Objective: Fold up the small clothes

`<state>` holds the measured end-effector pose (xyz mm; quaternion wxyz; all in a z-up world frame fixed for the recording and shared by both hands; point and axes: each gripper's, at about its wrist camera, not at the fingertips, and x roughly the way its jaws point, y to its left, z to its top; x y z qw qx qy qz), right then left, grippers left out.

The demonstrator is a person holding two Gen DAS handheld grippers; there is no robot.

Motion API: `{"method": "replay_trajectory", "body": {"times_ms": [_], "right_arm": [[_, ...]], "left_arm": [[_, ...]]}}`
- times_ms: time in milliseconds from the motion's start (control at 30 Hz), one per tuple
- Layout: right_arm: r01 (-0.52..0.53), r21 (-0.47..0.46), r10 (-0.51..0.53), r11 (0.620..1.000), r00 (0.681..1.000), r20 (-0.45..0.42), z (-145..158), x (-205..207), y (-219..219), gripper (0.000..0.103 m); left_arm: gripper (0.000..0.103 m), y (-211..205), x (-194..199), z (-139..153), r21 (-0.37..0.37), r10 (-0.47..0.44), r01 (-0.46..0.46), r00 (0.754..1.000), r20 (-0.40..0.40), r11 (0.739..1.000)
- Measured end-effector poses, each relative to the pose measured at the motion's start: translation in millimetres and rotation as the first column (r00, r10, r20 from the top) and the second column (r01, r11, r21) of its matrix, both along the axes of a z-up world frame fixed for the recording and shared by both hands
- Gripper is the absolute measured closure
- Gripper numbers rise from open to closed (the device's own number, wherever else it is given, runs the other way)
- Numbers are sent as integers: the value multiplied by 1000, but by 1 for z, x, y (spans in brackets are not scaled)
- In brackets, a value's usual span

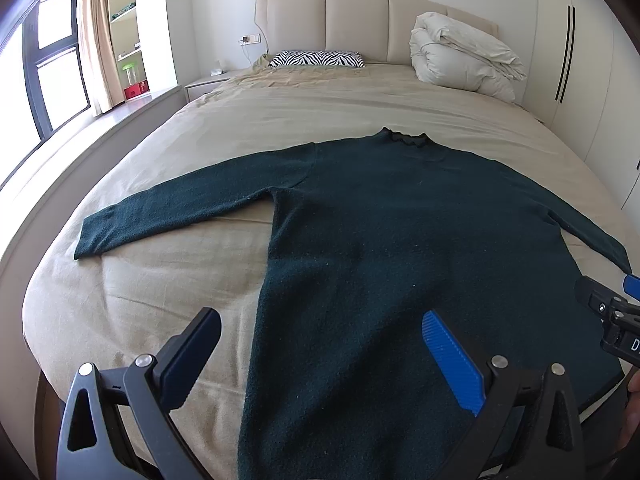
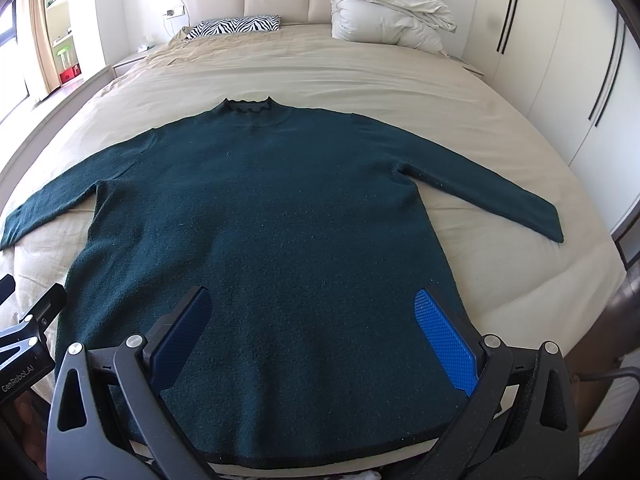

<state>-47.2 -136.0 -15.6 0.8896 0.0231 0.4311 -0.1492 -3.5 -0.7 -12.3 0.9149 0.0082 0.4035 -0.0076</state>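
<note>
A dark green long-sleeved sweater (image 1: 384,216) lies flat on the bed, collar toward the headboard, both sleeves spread out to the sides; it also shows in the right wrist view (image 2: 272,216). My left gripper (image 1: 320,324) is open and empty, above the sweater's lower left edge. My right gripper (image 2: 312,300) is open and empty, above the sweater's lower hem, with both fingers over the fabric. The right gripper shows at the right edge of the left wrist view (image 1: 612,312), and the left gripper at the left edge of the right wrist view (image 2: 24,340).
The bed (image 1: 168,280) has a beige sheet. A zebra-striped pillow (image 1: 316,59) and a folded white duvet (image 1: 460,52) lie by the headboard. A nightstand (image 1: 204,84) and window are at the left, a wardrobe (image 2: 560,64) at the right.
</note>
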Motion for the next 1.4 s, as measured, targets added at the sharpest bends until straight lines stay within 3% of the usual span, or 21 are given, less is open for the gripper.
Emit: {"method": "replay_trajectory", "body": {"times_ms": [33, 1400], "right_arm": [[1, -1, -1, 1000, 1000, 1, 0, 0, 0, 0], [10, 13, -10, 1000, 1000, -1, -3, -1, -3, 0]], "left_arm": [[0, -2, 0, 9, -4, 9, -9, 1000, -2, 1000], [0, 1, -2, 4, -13, 12, -12, 1000, -14, 1000]]}}
